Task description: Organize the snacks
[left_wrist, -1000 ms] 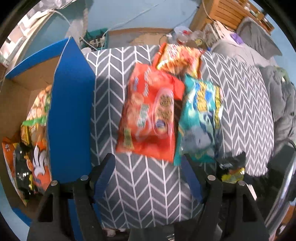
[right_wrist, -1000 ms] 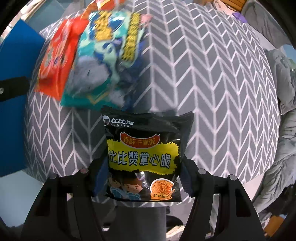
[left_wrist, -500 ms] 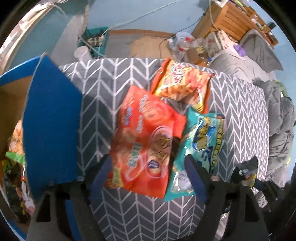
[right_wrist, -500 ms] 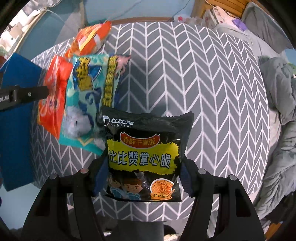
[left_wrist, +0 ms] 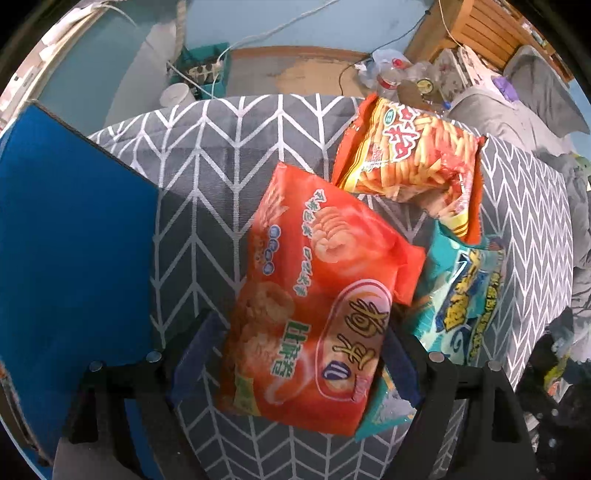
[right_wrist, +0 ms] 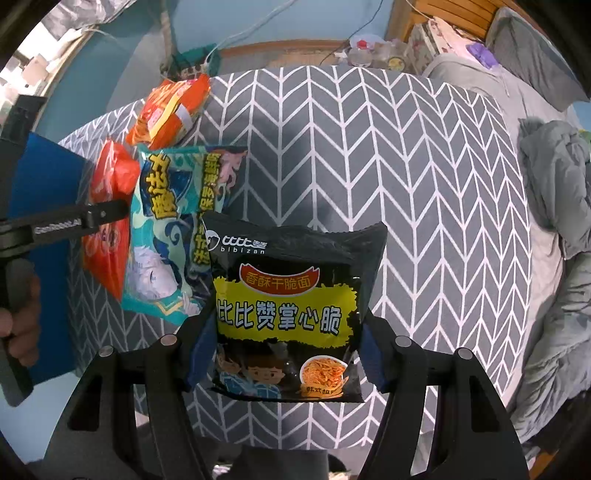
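Right gripper (right_wrist: 284,354) at bottom centre is clamped on the black crinkly noodle-snack packet (right_wrist: 291,314), lifted. Left gripper (left_wrist: 295,369) straddles the orange-red crisp bag (left_wrist: 314,325), fingers spread, not squeezing. Teal bag (left_wrist: 461,302) and fries-print bag (left_wrist: 410,158) wait farther up: unsorted, I reckon.

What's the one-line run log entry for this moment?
left gripper: open, straddling orange snack bag | right gripper: shut on black noodle packet | teal bag, fries bag: on cloth

Home bedroom, rumpled grey bedding (right_wrist: 554,206), wooden furniture (left_wrist: 484,27), cluttered floor
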The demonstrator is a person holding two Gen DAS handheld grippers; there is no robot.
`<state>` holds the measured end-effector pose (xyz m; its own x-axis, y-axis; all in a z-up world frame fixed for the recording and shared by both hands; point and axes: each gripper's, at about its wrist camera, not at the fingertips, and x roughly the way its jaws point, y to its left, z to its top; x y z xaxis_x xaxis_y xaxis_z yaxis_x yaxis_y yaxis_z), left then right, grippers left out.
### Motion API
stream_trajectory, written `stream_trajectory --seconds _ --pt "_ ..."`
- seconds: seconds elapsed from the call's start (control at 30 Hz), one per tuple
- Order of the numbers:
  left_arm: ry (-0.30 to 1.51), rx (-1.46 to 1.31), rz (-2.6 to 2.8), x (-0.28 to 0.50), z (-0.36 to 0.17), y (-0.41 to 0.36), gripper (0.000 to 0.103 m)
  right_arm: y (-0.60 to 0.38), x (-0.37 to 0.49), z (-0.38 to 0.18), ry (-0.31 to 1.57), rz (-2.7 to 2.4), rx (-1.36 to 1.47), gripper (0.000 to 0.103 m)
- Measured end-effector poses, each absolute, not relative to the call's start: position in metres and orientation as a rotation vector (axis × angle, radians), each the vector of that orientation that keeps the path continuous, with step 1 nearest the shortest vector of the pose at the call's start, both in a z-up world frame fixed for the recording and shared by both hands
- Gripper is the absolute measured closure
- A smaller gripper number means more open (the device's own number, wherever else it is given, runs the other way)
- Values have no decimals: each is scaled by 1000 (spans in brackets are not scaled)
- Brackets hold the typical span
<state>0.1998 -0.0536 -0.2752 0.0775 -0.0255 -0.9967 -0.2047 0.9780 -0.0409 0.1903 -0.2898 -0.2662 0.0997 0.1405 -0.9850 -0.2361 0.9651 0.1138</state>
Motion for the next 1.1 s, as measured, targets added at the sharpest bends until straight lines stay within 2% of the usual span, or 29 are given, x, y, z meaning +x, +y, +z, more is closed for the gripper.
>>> stream_trajectory --seconds 0.23,0.37,0.5,0.63,1.1 --pt "1503 -171 135 199 -285 -55 18 -297 180 -261 1441 282 -72 37" --pt "1495 -106 131 199 -281 -61 29 -296 178 -258 1434 282 -60 37" --pt "1493 -77 100 198 -276 -66 45 -298 176 -256 1431 285 -54 37" --pt "1484 -51 102 196 -270 -68 50 -300 174 -252 1425 294 -55 37" --pt "1421 -96 112 151 -216 -61 51 -295 168 -222 1392 351 -79 37"
